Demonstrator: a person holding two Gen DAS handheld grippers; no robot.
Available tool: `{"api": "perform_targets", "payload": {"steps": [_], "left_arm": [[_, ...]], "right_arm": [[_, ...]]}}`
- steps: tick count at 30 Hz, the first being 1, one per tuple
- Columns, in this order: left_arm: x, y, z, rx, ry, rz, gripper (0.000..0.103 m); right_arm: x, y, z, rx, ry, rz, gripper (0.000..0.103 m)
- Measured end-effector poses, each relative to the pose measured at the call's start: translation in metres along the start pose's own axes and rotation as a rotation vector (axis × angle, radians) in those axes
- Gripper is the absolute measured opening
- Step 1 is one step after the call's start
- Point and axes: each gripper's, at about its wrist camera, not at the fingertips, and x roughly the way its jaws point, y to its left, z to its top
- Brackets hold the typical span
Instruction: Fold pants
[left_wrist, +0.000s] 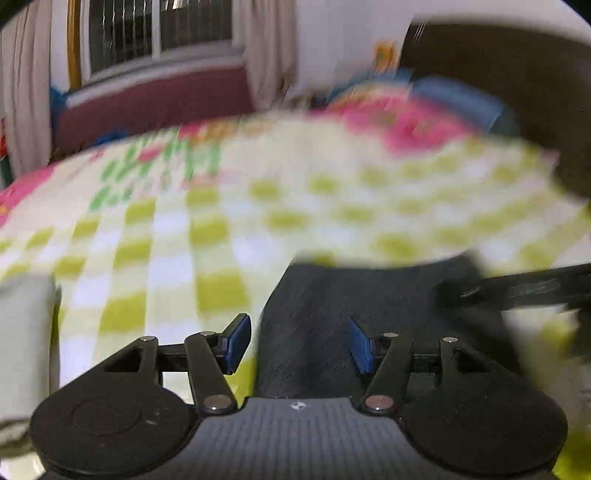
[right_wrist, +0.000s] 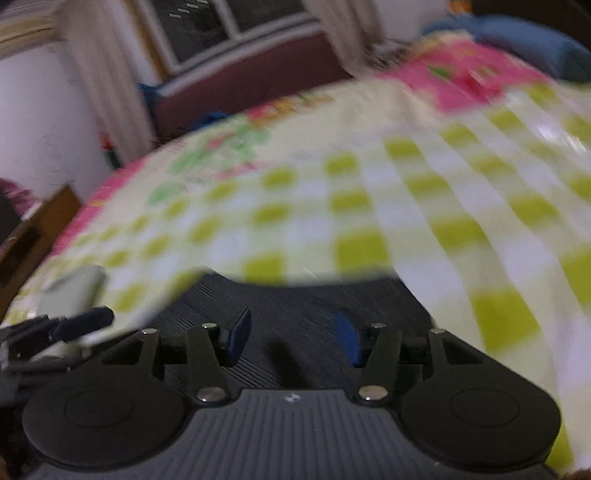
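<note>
Dark pants (left_wrist: 369, 295) lie on a bed with a yellow-green and white checked sheet (left_wrist: 166, 258). My left gripper (left_wrist: 299, 343) hangs low over the pants' left edge, blue pads (left_wrist: 236, 343) apart and nothing pinched between them. In the right wrist view the same pants (right_wrist: 295, 295) spread under my right gripper (right_wrist: 293, 339), whose pads (right_wrist: 347, 341) also stand apart, pressing on nothing. The right gripper (left_wrist: 517, 288) shows as a dark bar at the right of the left wrist view; the left gripper (right_wrist: 74, 328) shows at the left of the right wrist view. Both views are blurred.
A pale folded cloth (left_wrist: 26, 350) lies on the sheet left of the pants, seen too as a pale cloth (right_wrist: 74, 291). A blue pillow (right_wrist: 535, 48) lies at the bed's far right. Beyond are a dark red ledge (left_wrist: 155, 99), a window and curtains.
</note>
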Motion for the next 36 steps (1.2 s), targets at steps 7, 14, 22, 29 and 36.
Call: {"api": "perform_targets", "payload": {"steps": [7,14,22,29,36], "left_arm": [[0.006,0.026,-0.001,-0.154,0.065,0.006,0.091],[0.005,0.002,-0.010,-0.021,0.048,0.154,0.092],[-0.027,0.005,-0.004,-0.012,0.035,0.185,0.093],[-0.027,-0.019,-0.019,0.043,0.118,0.170,0.094],[-0.026,-0.030,-0.030,0.069,0.145,0.187,0.094]], "right_arm": [[0.019,-0.014,0.011,0.075,0.021,-0.015,0.034],[-0.014,-0.007,-0.019,0.007,-0.013,-0.045,0.041],[-0.062,0.002,-0.021,0.014,-0.057,-0.008,0.044],[-0.036,0.007,-0.053,-0.042,0.075,-0.067,0.045],[-0.053,0.001,-0.057,0.022,0.024,-0.043,0.047]]}}
